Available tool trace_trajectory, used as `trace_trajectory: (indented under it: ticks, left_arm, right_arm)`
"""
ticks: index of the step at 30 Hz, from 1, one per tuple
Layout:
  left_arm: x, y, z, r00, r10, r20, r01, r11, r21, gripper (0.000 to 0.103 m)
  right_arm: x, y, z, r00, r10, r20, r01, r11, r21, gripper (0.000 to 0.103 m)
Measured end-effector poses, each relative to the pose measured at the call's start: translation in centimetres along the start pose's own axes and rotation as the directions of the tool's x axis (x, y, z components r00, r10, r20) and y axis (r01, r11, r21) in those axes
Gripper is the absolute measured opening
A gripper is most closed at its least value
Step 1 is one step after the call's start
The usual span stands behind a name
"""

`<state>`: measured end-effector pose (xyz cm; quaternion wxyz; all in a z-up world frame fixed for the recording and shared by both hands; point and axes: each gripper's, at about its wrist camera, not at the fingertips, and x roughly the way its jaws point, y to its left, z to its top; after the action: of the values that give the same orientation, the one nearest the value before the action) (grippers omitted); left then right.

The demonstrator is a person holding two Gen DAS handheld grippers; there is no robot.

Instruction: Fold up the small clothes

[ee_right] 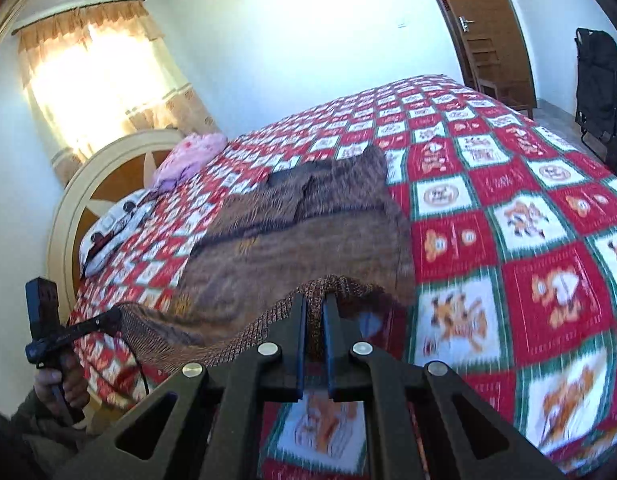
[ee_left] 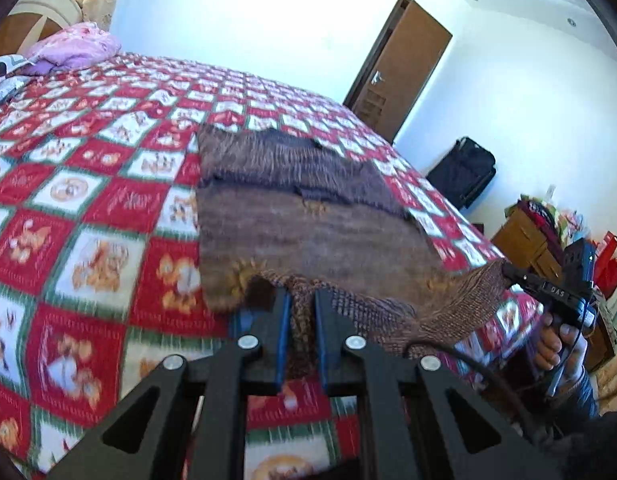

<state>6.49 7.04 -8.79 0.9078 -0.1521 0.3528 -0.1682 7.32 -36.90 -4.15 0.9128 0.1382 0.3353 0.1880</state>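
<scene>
A brown knitted sweater (ee_left: pixel 308 216) lies spread on the red, white and green checked bedspread (ee_left: pixel 88 200), its ribbed hem nearest me and lifted off the bed. My left gripper (ee_left: pixel 299 300) is shut on the hem's left corner, knit bunched between its blue pads. In the right wrist view the same sweater (ee_right: pixel 300 240) stretches away, and my right gripper (ee_right: pixel 314 304) is shut on the hem's right corner. Each view shows the other gripper at the far hem corner: the right gripper (ee_left: pixel 508 270) and the left gripper (ee_right: pixel 114 316), each with a hand on its handle.
A pink bundle (ee_left: pixel 78 46) and pillows lie at the head of the bed by a round headboard (ee_right: pixel 108 184). A brown door (ee_left: pixel 400 68), a black suitcase (ee_left: pixel 464 172) and a cluttered wooden cabinet (ee_left: pixel 524 236) stand beyond the bed.
</scene>
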Motion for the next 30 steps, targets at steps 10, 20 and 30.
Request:
trace_trajectory:
  ticks: [10, 20, 30]
  left_arm:
    - [2.5, 1.7, 4.4, 0.995, -0.001, 0.098, 0.002, 1.0, -0.014, 0.009]
    - [5.7, 2.3, 5.8, 0.998, -0.026, 0.064, 0.027, 1.0, -0.01, 0.008]
    - [5.1, 4.0, 9.2, 0.989, 0.013, 0.144, -0.004, 0.998, -0.06, 0.007]
  right_arm:
    - [3.8, 0.2, 5.4, 1.0, 0.017, 0.014, -0.018, 0.999, 0.028, 0.007]
    - [7.2, -0.3, 8.0, 1.0, 0.001, -0.011, -0.001, 1.0, 0.022, 0.006]
    - [7.9, 0.8, 11.8, 1.0, 0.018, 0.019, -0.018, 1.0, -0.005, 0.006]
